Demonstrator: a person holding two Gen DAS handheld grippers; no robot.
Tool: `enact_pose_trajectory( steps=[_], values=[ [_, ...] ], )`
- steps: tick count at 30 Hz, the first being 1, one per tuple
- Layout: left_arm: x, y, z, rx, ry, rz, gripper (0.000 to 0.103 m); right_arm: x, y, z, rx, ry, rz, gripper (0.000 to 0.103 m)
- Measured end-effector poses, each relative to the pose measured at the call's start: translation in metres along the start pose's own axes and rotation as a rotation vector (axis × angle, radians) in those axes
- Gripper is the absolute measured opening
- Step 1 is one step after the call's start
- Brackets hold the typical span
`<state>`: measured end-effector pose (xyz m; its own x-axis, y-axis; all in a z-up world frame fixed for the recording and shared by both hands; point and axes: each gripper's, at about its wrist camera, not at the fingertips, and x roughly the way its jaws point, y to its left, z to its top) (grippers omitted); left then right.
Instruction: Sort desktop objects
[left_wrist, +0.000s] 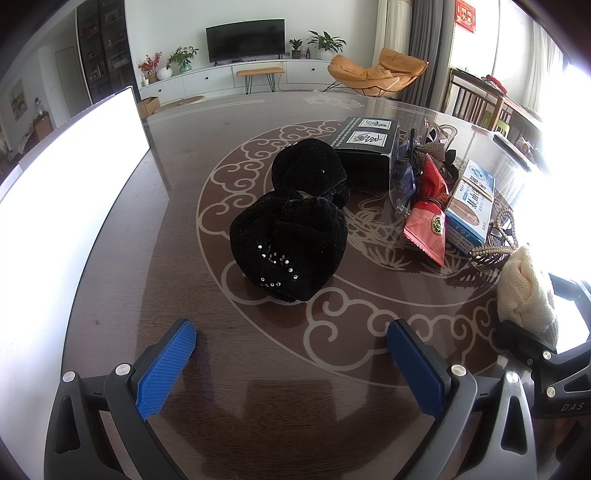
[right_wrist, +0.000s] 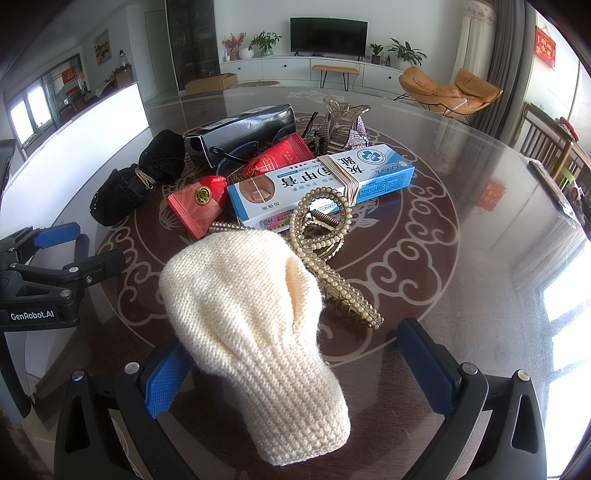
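A cream knitted piece (right_wrist: 251, 332) lies on the table between the wide-apart fingers of my right gripper (right_wrist: 295, 354), which is open; its left pad sits close against the knit. The same cream knitted piece (left_wrist: 524, 291) shows at the right edge of the left wrist view, beside the right gripper's body (left_wrist: 554, 354). A black velvet bundle (left_wrist: 288, 236) with small rhinestones, tied by a rubber band, lies just ahead of my left gripper (left_wrist: 291, 332), which is open and holds nothing. From the right wrist view, the black bundle (right_wrist: 136, 184) and the left gripper (right_wrist: 92, 243) appear at the left.
A pile sits mid-table: pearl hair clip (right_wrist: 332, 258), blue-white box (right_wrist: 321, 184), two red packets (right_wrist: 199, 206), black box (right_wrist: 247, 129), rhinestone clip (right_wrist: 340, 125). A bright white panel (left_wrist: 74, 177) stands along the left of the round glass-topped table (left_wrist: 184, 155).
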<state>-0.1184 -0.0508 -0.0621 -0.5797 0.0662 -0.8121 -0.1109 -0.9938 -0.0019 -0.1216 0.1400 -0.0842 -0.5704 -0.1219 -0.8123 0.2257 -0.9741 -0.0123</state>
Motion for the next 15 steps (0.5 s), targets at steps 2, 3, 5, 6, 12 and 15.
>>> enact_pose_trajectory(
  steps=[2,3,5,6,12,15],
  values=[
    [0.0011,-0.0007,-0.0005,0.0,0.0,0.0,0.103,0.0,0.0,0.0,0.0,0.0,0.0,0.103],
    [0.0011,-0.0008,-0.0005,0.0,0.0,0.0,0.103,0.0001,0.0,0.0,0.0,0.0,0.0,0.103],
    [0.0002,-0.0002,-0.0001,0.0,0.0,0.0,0.103,0.0001,0.0,0.0,0.0,0.0,0.0,0.103],
    [0.0011,-0.0008,-0.0006,0.0,0.0,0.0,0.103,0.0,0.0,-0.0001,0.0,0.0,0.0,0.103],
    [0.0012,-0.001,-0.0006,0.0,0.0,0.0,0.103,0.0003,0.0,0.0001,0.0,0.0,0.0,0.103],
    [0.0002,-0.0004,-0.0001,-0.001,0.0,0.0,0.103,0.0004,0.0001,0.0001,0.0,0.0,0.0,0.103]
  ],
)
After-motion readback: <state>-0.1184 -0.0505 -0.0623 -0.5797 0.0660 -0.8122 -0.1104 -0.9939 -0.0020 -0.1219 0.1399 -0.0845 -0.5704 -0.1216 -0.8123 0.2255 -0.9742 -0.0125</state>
